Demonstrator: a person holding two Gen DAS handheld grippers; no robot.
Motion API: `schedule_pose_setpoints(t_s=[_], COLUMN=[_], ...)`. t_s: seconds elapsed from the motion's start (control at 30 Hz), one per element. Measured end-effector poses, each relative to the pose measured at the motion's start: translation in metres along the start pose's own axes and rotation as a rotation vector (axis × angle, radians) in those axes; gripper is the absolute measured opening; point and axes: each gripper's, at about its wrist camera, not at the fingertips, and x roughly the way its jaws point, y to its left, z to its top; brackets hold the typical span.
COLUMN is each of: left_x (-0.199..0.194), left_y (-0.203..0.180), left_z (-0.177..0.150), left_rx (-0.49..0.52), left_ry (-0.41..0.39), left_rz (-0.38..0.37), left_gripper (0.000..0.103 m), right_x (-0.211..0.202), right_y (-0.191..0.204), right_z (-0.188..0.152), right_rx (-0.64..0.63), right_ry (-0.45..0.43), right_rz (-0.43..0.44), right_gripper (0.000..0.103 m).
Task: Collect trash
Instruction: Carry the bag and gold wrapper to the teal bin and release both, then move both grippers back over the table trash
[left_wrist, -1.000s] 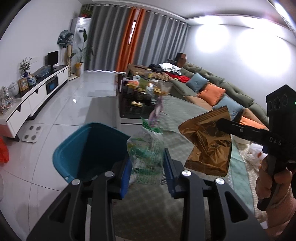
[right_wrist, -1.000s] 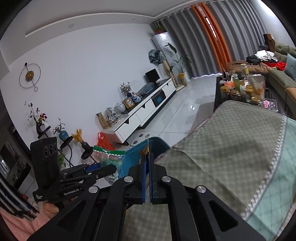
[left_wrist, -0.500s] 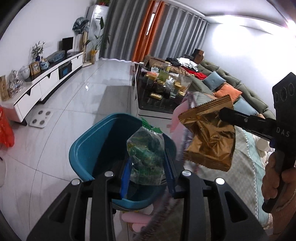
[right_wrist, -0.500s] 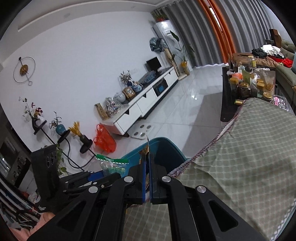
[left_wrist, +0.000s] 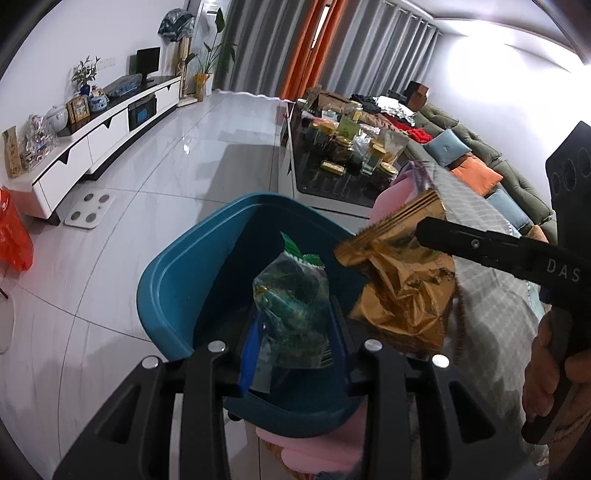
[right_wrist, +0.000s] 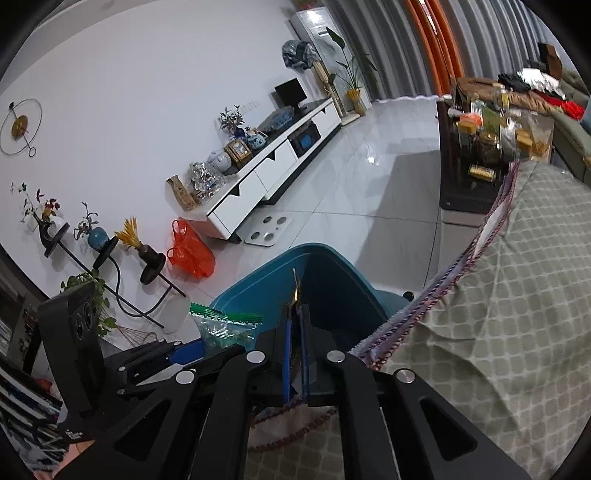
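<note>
Item: teal trash bin (left_wrist: 173, 291), floor-standing on pale tiles beside a checked green cloth (right_wrist: 517, 295) with a red-and-purple stitched edge; a second ago the bin lay low and left in the left wrist view, and both bags have since come over its open mouth. Item: clear plastic bag (left_wrist: 291, 314) with a green zigzag top strip and greenish contents, gripped between the blue-padded fingers of the left gripper (left_wrist: 295, 343), hanging inside the bin's rim outline; the barcode patch at its lower edge is too small to read. Item: crumpled gold foil bag (left_wrist: 402, 291), pinched at its crimped top by the right gripper (right_wrist: 294, 332), whose fingers are nearly closed with only the foil's thin edge between them; it hangs over the bin's right rim, touching or just beside the clear bag, where earlier it hung over the cloth. No print is legible on the foil. Writing: white letters "DAS" on the right gripper's black body in the left wrist view; a small white label on the left gripper's handle in the right wrist view is unreadable. Background: a dark tabletop (left_wrist: 332, 184) crowded with jars, a white TV cabinet (right_wrist: 269, 173), an orange plastic bag (right_wrist: 188, 254) on the floor, and a white bathroom scale (left_wrist: 88, 210).
</note>
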Motion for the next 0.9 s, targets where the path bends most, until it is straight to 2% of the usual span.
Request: schedule_pose_setpoints(t_s=[0.13, 0.2, 0.27, 0.33, 0.37, 0.5, 0.53, 0.6, 0.73, 0.8, 0.9], left_x=[0.008, 0.009, 0.008, 0.005, 0.004, -0.011, -0.019, -0.033, -0.067, -0.079, -0.094], left_y=[0.004, 0.004, 0.004, 0.001, 0.001, -0.006, -0.010, -0.020, -0.056, -0.075, -0.114], left_z=[0.002, 0.002, 0.002, 0.002, 0.002, 0.002, 0.002, 0.000, -0.011, -0.017, -0.032], left_rx=[-0.004, -0.004, -0.011, -0.010, -0.008, -0.001, 0.003, 0.021, 0.109, 0.154, 0.233], left_ry=[0.009, 0.008, 0.005, -0.002, -0.011, -0.056, -0.081, -0.128, -0.243, -0.274, -0.308], left_rz=[0.016, 0.022, 0.028, 0.029, 0.037, 0.055, 0.043, 0.023, -0.032, -0.067, -0.154], left_gripper=[0.044, 0.053, 0.053, 0.063, 0.073, 0.073, 0.073, 0.079, 0.086, 0.092, 0.092], right_x=[0.006, 0.006, 0.000, -0.009, -0.015, -0.043, -0.054, -0.078, -0.122, -0.148, -0.177], right_y=[-0.001, 0.000, -0.001, -0.002, -0.002, -0.002, -0.001, -0.001, -0.008, -0.012, -0.018], right_z=[0.001, 0.001, 0.000, 0.000, -0.001, -0.004, -0.006, -0.013, -0.027, -0.039, -0.054], right_rx=[0.023, 0.024, 0.029, 0.024, 0.024, 0.003, -0.009, -0.030, -0.046, -0.056, -0.063], right_ry=[0.009, 0.011, 0.001, -0.016, -0.025, -0.070, -0.090, -0.135, -0.210, -0.252, -0.295], right_rz=[0.004, -0.002, 0.004, 0.006, 0.007, 0.035, 0.037, 0.024, 0.000, -0.029, -0.076], right_gripper=[0.008, 0.018, 0.019, 0.023, 0.029, 0.031, 0.033, 0.045, 0.048, 0.050, 0.052])
